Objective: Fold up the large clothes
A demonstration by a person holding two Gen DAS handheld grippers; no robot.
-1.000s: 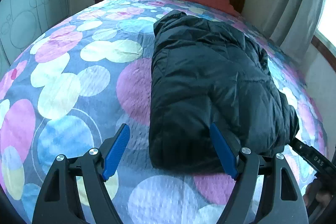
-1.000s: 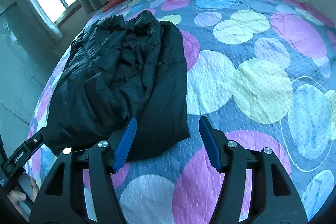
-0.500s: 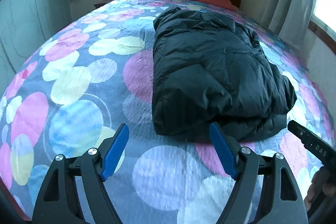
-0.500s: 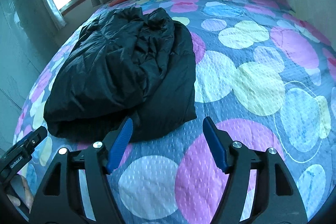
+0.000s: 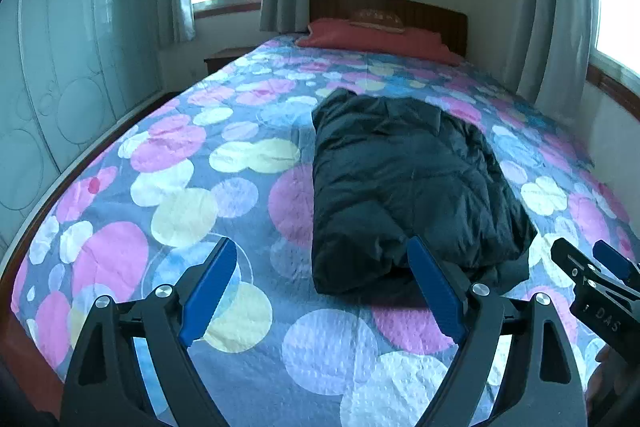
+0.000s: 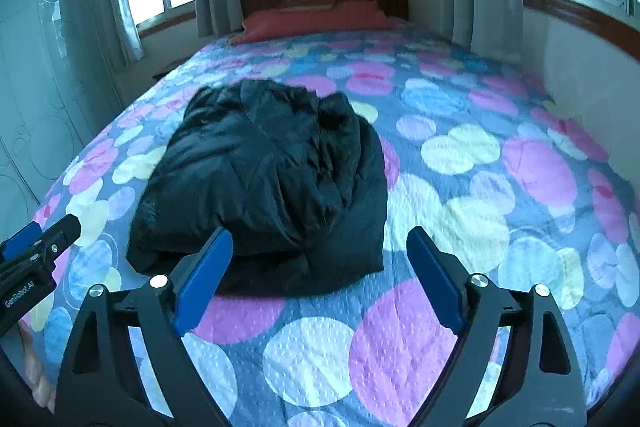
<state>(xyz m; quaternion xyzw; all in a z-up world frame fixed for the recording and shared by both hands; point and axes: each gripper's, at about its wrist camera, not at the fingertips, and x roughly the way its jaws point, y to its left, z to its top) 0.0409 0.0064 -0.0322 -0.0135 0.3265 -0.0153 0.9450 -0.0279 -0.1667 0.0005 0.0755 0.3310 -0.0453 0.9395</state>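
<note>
A black puffer jacket (image 5: pixel 404 187) lies folded into a thick bundle in the middle of the bed; the right wrist view shows the same jacket (image 6: pixel 264 179) left of centre. My left gripper (image 5: pixel 322 263) hangs above the bedspread short of the jacket's near edge, its blue-padded jaws opening with nothing between them. My right gripper (image 6: pixel 320 251) hovers before the jacket's near right corner, jaws also opening and empty. Each gripper appears at the edge of the other's view: the right gripper (image 5: pixel 588 267) and the left gripper (image 6: pixel 40 239).
The bedspread (image 5: pixel 224 203) has pink, yellow and blue circles. A red pillow (image 5: pixel 372 37) lies against the wooden headboard (image 5: pixel 400 9). A frosted wardrobe (image 5: pixel 60 75) stands to the left, a nightstand (image 5: pixel 224 57) beside the bed, and curtained windows on both sides.
Both grippers have drawn back and risen from the jacket's near edge, so more of the bed and room shows. Both sets of jaws have spread wider, the right most. The jacket lies still.
</note>
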